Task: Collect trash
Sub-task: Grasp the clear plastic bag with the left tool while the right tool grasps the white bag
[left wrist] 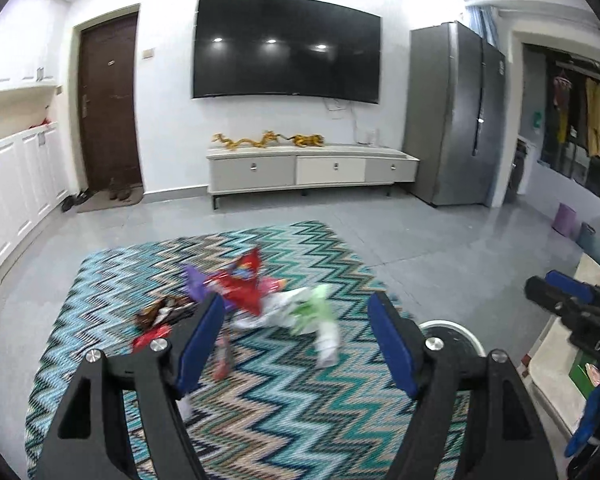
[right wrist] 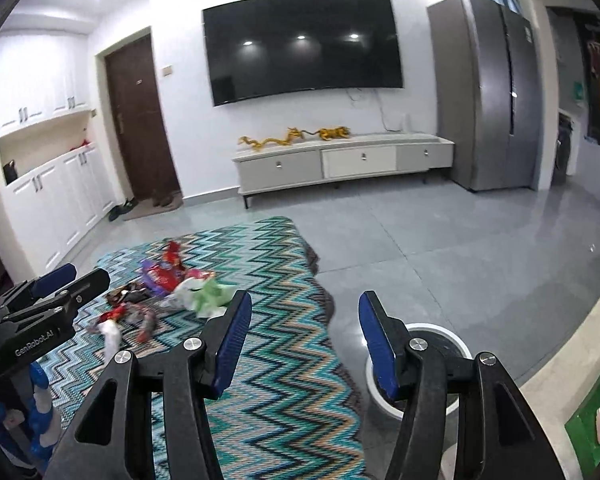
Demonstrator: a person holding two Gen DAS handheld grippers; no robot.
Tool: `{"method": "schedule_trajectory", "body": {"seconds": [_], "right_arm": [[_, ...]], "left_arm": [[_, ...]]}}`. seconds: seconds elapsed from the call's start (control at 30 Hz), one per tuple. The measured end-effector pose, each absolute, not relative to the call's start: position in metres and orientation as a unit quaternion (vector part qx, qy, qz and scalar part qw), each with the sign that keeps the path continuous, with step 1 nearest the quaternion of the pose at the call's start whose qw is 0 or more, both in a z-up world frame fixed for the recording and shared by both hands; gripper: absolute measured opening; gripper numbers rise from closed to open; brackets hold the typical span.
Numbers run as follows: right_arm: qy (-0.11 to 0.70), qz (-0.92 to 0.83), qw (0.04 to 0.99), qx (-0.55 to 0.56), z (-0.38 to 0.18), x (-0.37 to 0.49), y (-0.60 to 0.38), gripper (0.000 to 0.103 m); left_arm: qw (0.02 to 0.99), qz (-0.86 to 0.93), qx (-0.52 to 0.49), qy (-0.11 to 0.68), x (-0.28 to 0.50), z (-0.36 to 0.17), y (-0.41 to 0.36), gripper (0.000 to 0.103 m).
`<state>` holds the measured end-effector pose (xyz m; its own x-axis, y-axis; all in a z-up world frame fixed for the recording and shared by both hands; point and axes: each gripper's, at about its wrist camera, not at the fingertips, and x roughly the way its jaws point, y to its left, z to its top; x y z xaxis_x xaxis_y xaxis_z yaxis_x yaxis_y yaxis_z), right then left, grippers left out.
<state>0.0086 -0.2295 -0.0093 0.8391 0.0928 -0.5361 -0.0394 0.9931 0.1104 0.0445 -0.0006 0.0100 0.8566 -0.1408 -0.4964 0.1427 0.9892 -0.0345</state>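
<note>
A blurred pile of trash lies on the zigzag rug [left wrist: 260,400]: a red wrapper [left wrist: 248,284], a purple one [left wrist: 194,280], a green and white bag [left wrist: 316,308] and a brown wrapper [left wrist: 164,310]. My left gripper [left wrist: 298,300] hangs open above the rug, short of the pile, holding nothing. In the right wrist view the same pile [right wrist: 168,280] lies to the left. My right gripper [right wrist: 306,300] is open and empty over the rug's edge. A white round bin [right wrist: 440,330] stands on the floor behind its right finger. The bin [left wrist: 452,326] also shows partly in the left wrist view.
Each gripper appears in the other's view: the right gripper [left wrist: 540,290], the left gripper [right wrist: 84,274]. A low TV console [left wrist: 312,168], a grey fridge [left wrist: 456,120] and a brown door [left wrist: 108,104] line the far wall. White cabinets [left wrist: 16,184] stand left, a table edge [right wrist: 572,352] right.
</note>
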Motion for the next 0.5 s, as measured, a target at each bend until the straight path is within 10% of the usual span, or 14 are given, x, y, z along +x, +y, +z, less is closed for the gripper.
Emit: {"method": "schedule_trajectory", "body": {"seconds": [0.5], "right_arm": [[0.351,0.143,0.925,0.043,-0.063,0.071,-0.157,0.055]], "left_arm": [[0.930,0.014,-0.047,0.365,0.043,-0.079,0.145,0.073]]}}
